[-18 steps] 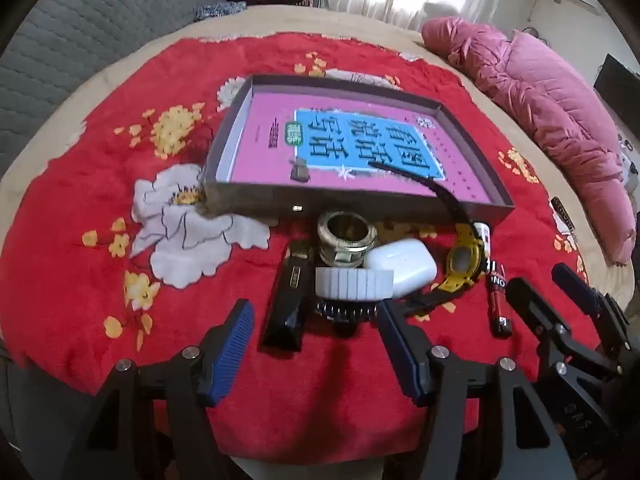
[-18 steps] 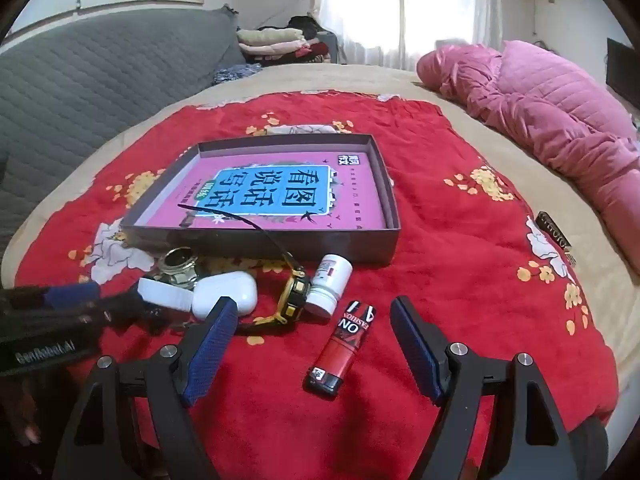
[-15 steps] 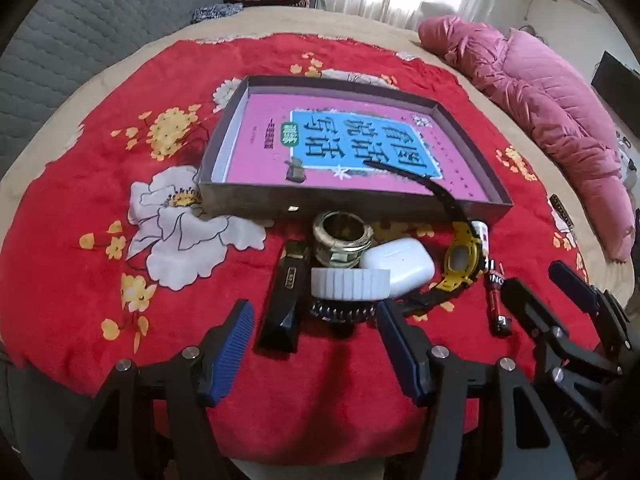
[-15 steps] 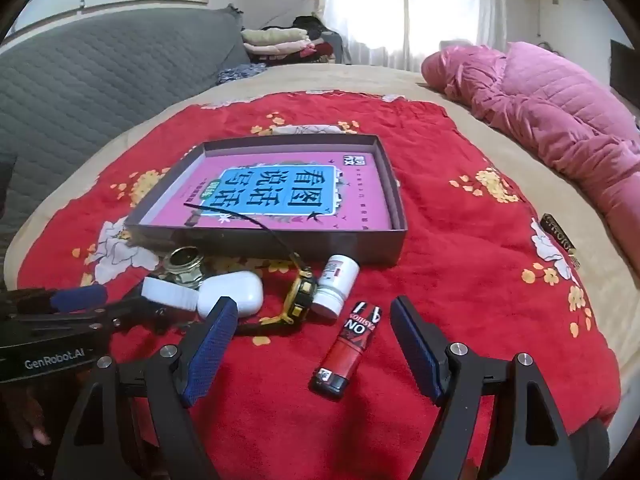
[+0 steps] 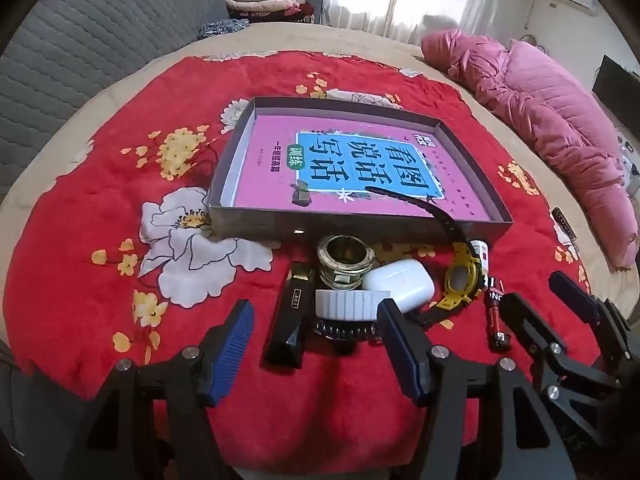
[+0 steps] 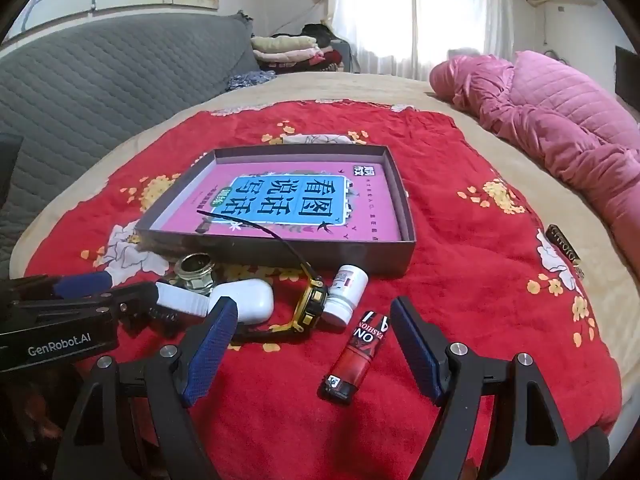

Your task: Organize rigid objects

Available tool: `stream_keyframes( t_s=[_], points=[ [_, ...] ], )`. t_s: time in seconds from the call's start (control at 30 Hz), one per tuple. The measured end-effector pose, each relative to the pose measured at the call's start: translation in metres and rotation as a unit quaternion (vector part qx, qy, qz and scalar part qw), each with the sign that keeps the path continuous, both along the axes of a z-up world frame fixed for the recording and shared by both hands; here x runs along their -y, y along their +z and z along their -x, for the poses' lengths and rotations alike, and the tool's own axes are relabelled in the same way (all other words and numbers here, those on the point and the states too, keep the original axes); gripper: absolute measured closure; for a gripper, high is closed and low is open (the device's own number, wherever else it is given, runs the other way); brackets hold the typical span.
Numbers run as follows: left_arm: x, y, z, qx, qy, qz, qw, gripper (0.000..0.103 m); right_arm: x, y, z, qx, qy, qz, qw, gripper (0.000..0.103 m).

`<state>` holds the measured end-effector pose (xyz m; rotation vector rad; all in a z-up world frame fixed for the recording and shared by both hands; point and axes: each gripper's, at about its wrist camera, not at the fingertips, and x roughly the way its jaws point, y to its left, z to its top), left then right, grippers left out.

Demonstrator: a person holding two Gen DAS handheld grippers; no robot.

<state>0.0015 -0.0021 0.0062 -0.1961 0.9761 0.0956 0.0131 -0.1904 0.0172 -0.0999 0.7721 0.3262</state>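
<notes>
A red floral blanket [image 6: 460,208] is spread over a beige bed [image 6: 384,84]. A grey quilted headboard [image 6: 100,92] is seen at left, w/ folded clothes [image 6: 288,50] behind. Daylight is let in thru white curtains [image 6: 400,8]; a pink quilted duvet [image 6: 560,120] is bunched at right.

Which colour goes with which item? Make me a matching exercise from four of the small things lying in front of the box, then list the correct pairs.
Things:
1. lighter
2. watch
3. earbud case
4. threaded metal fitting

Colours:
A. white
B. brassy gold
C. red and black
D. yellow with a black strap

Pairs: 1-C, 2-D, 3-A, 4-B
</notes>
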Motion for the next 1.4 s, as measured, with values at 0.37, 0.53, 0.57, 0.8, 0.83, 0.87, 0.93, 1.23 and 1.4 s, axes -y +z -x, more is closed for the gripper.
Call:
stream_keyframes(
  t_s=[0.37,0.53,0.57,0.8,0.83,0.87,0.93,1.23,1.4],
  points=[
    [0.0024,-0.0009,0.0015,0.0,-0.007,-0.004,1.0,0.04,0.0032,-0.0013,-0.0004,-0.001,-0.005,0.0,1.0,0.023],
    [0.0039,-0.0009,0.0017,0.0,-0.007,-0.008,0.9999,0.04,0.0046,-0.0013,-0.0009,-0.002,-0.007,-0.003,1.0,0.023],
    [0.004,-0.001,0.0016,-0.001,-0.007,-0.008,0.9999,0.04,0.005,-0.0011,-0.0013,-0.002,-0.007,-0.003,1.0,0.023],
    [0.0043,-0.0007,0.0024,0.0,-0.006,-0.01,0.9999,0.04,0.0057,-0.0006,-0.0011,-0.001,-0.007,-0.004,1.0,0.023],
    [0.004,-0.0005,0.0027,0.001,-0.006,-0.01,0.9999,0.04,0.0058,-0.0005,-0.0011,-0.001,-0.007,-0.004,1.0,0.023],
    [0.0039,-0.0004,0.0026,0.001,-0.006,-0.01,0.9999,0.04,0.0058,-0.0004,-0.001,-0.001,-0.007,-0.005,1.0,0.023],
    [0.0037,0.0003,0.0024,0.0,-0.005,-0.01,0.9999,0.04,0.0057,-0.0001,-0.0009,0.0,-0.007,-0.004,1.0,0.023],
    [0.0016,0.0029,0.0018,0.002,-0.002,-0.011,0.9999,0.04,0.0062,0.0006,-0.0007,0.001,-0.007,-0.004,1.0,0.023],
    [0.0021,0.0023,0.0022,0.001,-0.003,-0.012,0.9999,0.04,0.0061,0.0011,-0.0009,0.001,-0.007,-0.004,1.0,0.023]
  ],
)
